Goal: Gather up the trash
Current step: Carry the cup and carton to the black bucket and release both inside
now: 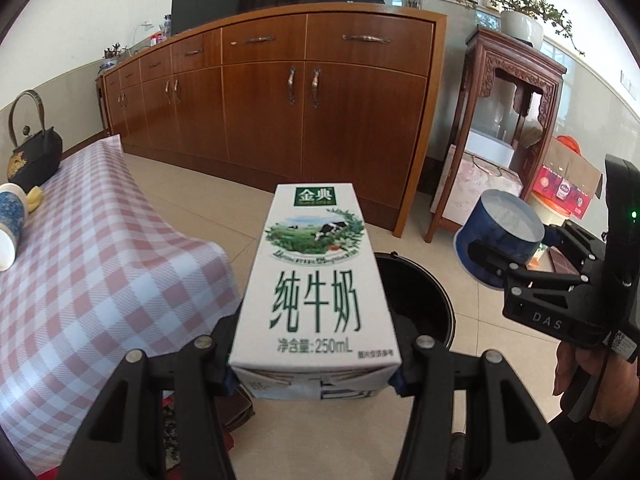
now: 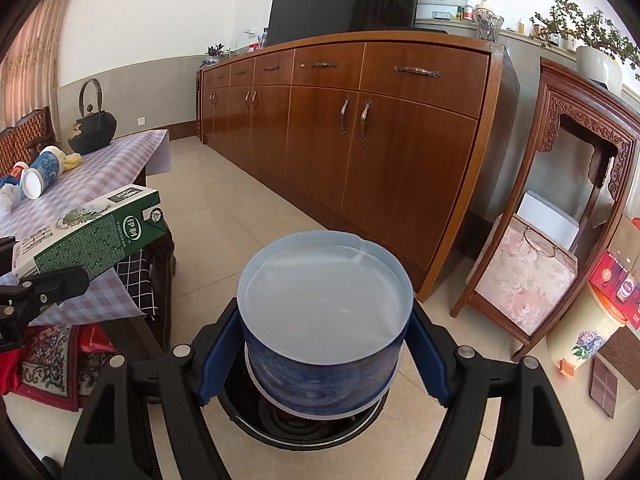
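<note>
Cabinet (image 2: 360, 128): long wooden sideboard on the far wall, backdrop to both views.
Counter (image 1: 80, 248): checked cloth, at the left; a kettle (image 1: 38, 152) and a lying blue cup (image 1: 10, 220) remain on it, well apart from both grippers.
Bin (image 1: 420, 300): dark round pail on the floor, mouth up; in the left view directly behind and below the carton, in the right view under the tub.
Carton (image 1: 312, 280): milk carton, held in the air above the bin's near rim. Long axis runs forward along the fingers, top end tilted away and upward, printed face up. Judged light and probably empty; card walls stiff at the folded ends, yielding mid-panel, so the base end is the sound place to hold.
Tub (image 2: 324, 312): blue round paper tub, held above the bin. Short axis tilted, white flat end facing the camera; which end that is cannot be told. Judged light, thin-walled, easily crushed; best taken across the diameter near a rim.
Left gripper (image 1: 316, 380): jaws clenched on the carton's near end, pads against its two side walls.
Right gripper (image 2: 324, 356): jaws set wide, blue pads (image 2: 218, 356) clasping the tub on opposite sides.
Step, as judged: both pieces poised for release into the bin.
</note>
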Demonstrator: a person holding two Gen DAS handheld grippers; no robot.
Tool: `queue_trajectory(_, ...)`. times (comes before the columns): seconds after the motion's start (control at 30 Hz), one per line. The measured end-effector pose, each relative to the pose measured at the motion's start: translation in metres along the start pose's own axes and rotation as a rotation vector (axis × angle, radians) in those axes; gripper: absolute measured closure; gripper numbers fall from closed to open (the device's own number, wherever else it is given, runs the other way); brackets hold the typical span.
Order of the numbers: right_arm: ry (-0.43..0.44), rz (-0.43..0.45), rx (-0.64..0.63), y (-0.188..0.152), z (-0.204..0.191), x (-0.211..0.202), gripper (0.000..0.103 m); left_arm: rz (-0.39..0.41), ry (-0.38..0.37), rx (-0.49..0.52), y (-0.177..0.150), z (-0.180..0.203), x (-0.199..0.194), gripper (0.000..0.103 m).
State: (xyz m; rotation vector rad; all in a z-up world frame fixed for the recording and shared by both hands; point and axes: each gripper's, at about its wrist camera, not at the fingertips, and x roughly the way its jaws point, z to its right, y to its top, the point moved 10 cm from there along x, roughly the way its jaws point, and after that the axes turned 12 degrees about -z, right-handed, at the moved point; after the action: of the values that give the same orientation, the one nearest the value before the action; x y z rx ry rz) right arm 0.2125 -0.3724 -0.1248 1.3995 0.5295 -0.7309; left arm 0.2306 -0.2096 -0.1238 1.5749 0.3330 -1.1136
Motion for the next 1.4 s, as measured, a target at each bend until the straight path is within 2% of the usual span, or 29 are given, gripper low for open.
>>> queue_trajectory(0.37, 0.050, -0.108, 0.017, -0.030, 0.018, 0.047, 0.024, -0.104, -0.074, -0.015, -0.012, 0.024, 0.057, 0.047)
queue_trajectory(0.63, 0.084, -0.229, -0.065, -0.063, 0.013, 0.109, 0.024, -0.211, -0.122, 0.002, -0.012, 0.044, 0.109, 0.047)
queue_trajectory(0.7, 0.089, -0.254, -0.099, -0.069, 0.009, 0.125, 0.023, -0.258, -0.143, 0.001, -0.014, 0.047, 0.125, 0.044)
queue_trajectory(0.73, 0.086, -0.267, -0.124, -0.071, 0.006, 0.133, 0.023, -0.267, -0.119, -0.002, -0.015, 0.044, 0.130, 0.035)
queue_trajectory(0.8, 0.062, -0.302, -0.164, -0.079, 0.003, 0.153, 0.012, -0.265, -0.089, -0.009, -0.013, 0.038, 0.133, 0.026)
queue_trajectory(0.83, 0.080, -0.359, -0.174, -0.088, 0.001, 0.164, 0.000, -0.265, -0.084, -0.014, -0.012, 0.035, 0.132, 0.025)
queue_trajectory(0.87, 0.063, -0.384, -0.182, -0.093, 0.002, 0.171, 0.000, -0.257, -0.067, -0.020, -0.012, 0.030, 0.128, 0.025)
queue_trajectory(1.07, 0.028, -0.336, -0.161, -0.087, 0.010, 0.164, 0.000, -0.226, -0.010, -0.036, -0.016, 0.012, 0.114, 0.015)
queue_trajectory(1.4, 0.010, -0.299, -0.120, -0.077, 0.011, 0.137, 0.000, -0.188, 0.011, -0.031, -0.017, 0.007, 0.097, 0.007)
